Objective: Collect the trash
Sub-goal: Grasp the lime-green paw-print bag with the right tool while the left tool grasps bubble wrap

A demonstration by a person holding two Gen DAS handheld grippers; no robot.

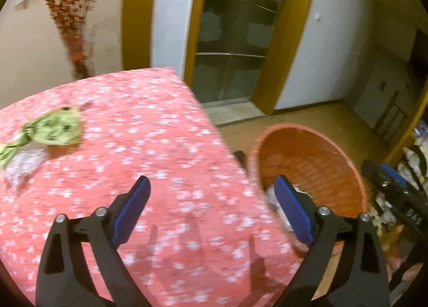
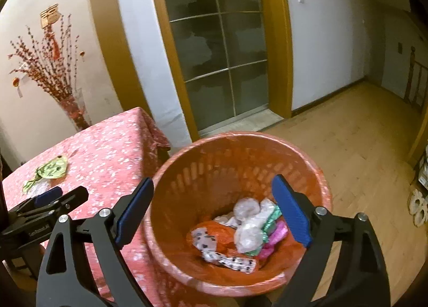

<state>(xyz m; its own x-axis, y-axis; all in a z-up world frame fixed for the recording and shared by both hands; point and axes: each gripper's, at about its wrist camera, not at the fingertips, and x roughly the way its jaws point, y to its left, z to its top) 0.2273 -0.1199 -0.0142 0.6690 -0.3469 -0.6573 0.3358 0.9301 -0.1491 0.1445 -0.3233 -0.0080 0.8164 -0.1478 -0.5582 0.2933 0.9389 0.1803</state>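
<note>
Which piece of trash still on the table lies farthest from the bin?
The clear crumpled plastic, at the table's left edge. The green wrapper beside it lies slightly closer to the orange bin.

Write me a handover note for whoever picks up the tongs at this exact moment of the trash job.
Left tongs: open, nothing between them, over the table's near edge.
Right tongs: open, empty, above the bin.
Bin sits on the floor beside the table and already holds several wrappers.
Left to do: a green wrapper and a clear plastic scrap lie on the table's far left side. Pick both up and drop them in the bin.
</note>
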